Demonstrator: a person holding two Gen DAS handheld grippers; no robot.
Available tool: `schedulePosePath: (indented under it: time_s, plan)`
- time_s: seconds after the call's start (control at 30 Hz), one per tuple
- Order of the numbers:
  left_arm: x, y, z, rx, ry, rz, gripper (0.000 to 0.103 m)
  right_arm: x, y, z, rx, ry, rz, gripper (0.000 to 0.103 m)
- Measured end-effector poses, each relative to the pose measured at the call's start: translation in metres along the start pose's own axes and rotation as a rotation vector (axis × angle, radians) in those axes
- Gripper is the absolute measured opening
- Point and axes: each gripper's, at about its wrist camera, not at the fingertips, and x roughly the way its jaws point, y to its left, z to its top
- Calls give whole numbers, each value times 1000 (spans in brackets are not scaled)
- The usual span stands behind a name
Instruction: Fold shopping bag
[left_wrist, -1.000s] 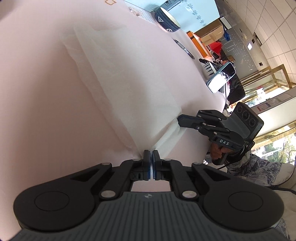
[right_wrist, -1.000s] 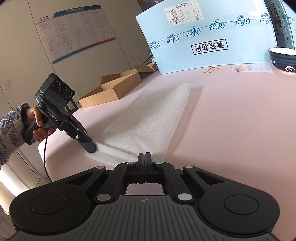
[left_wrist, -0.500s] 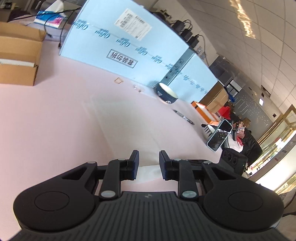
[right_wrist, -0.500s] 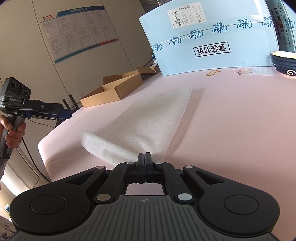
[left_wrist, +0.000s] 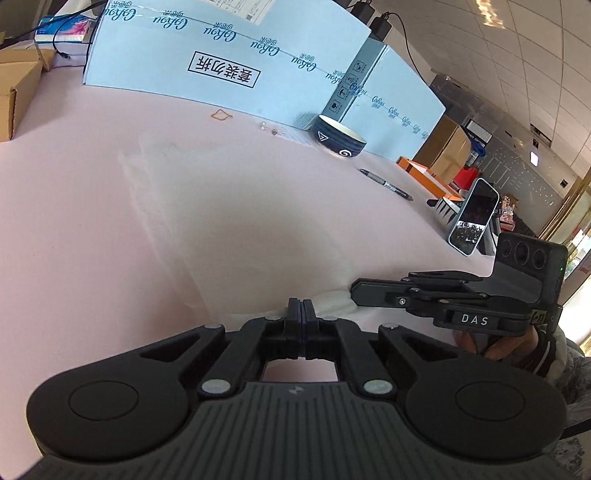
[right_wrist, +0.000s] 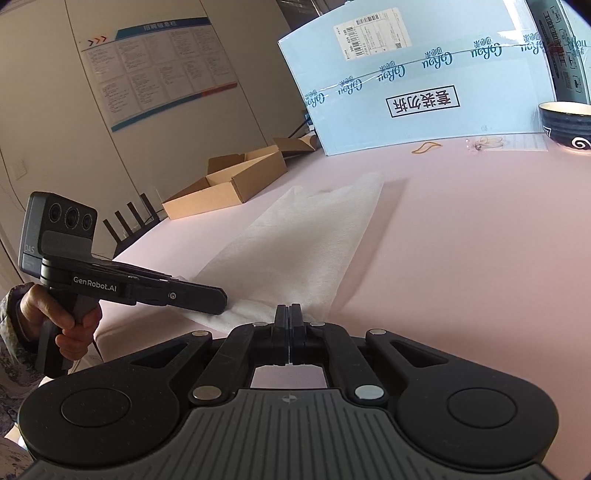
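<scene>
- Lying flat and long on the pink table (right_wrist: 480, 240): white shopping bag (right_wrist: 303, 251), near end toward the table's edge.
- Left gripper (left_wrist: 301, 306) clenched on the bag's near edge.
- Right gripper (right_wrist: 289, 312) pinched tight on the same near edge, just beside the left.
- Open cardboard box (right_wrist: 229, 184) at the far left edge, inside not visible.
- Dark bowl (left_wrist: 339, 140) before the blue carton (right_wrist: 417, 85); contents not visible.

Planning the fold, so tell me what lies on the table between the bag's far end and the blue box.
Right wrist view: only bare pink table between shopping bag and blue box; the rubber band sits off to the right.
</scene>
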Motion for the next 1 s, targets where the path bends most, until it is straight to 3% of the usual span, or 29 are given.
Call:
schedulePosePath:
  time_s: [0.57, 0.67, 0.77, 1.0]
  plan:
    - [-4, 17, -5, -60, 10, -66, 2, -4, 5, 2, -23, 10, -1, 0]
    - [-3, 17, -5, -63, 12, -64, 2, -6, 8, 2, -40, 10, -1, 7]
    - [-3, 17, -4, -62, 17, -63, 2, -12, 20, 2, -138, -15, -13, 21]
    - [-2, 22, -1, -88, 39, -82, 2, -41, 62, -3, -538, -113, -88, 21]
